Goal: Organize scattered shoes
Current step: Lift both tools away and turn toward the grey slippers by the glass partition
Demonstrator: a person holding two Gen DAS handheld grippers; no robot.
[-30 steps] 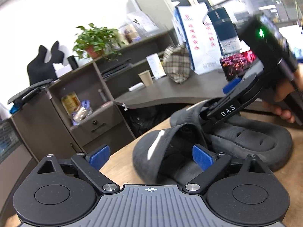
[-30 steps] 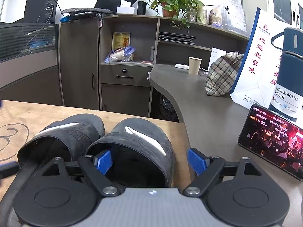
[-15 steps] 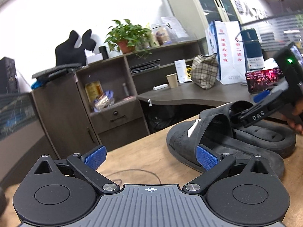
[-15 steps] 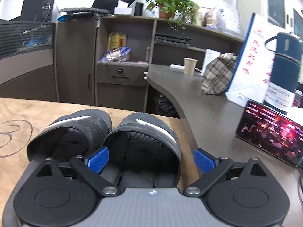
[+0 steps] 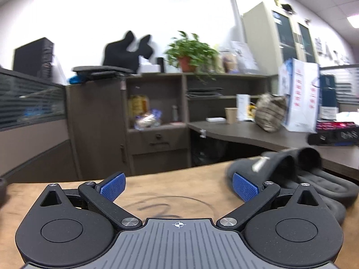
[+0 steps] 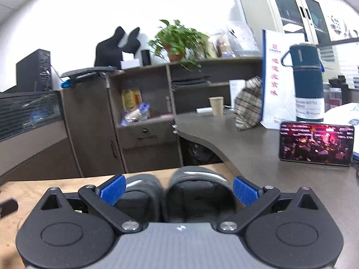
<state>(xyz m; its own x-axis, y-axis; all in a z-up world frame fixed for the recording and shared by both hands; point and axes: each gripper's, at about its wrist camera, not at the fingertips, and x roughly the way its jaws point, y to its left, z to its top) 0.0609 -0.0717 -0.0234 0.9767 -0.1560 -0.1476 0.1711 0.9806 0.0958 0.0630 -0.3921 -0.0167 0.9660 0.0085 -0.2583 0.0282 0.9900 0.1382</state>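
Two black slide sandals with white stripes lie side by side on the wooden table (image 5: 184, 183). In the left wrist view the pair (image 5: 291, 174) sits to the right of my left gripper (image 5: 178, 187), which is open and empty over a drawn circle (image 5: 166, 206). In the right wrist view the left sandal (image 6: 141, 192) and the right sandal (image 6: 199, 190) lie straight ahead, behind my open right gripper (image 6: 178, 189). The blue pads (image 6: 244, 190) hold nothing. The right gripper body shows faintly in the left wrist view (image 5: 332, 135).
A dark curved desk (image 6: 246, 152) adjoins the table on the right, holding a lit phone (image 6: 316, 143), a blue vacuum bottle (image 6: 307, 83), a white paper bag (image 6: 276, 78), a plaid bag (image 6: 249, 103) and a paper cup (image 6: 216, 105). Brown cabinets (image 5: 125, 121) stand behind the table.
My left gripper has swung left and away from the sandals, which now sit at its right. My right gripper has pulled back from the right sandal's strap and tilted upward.
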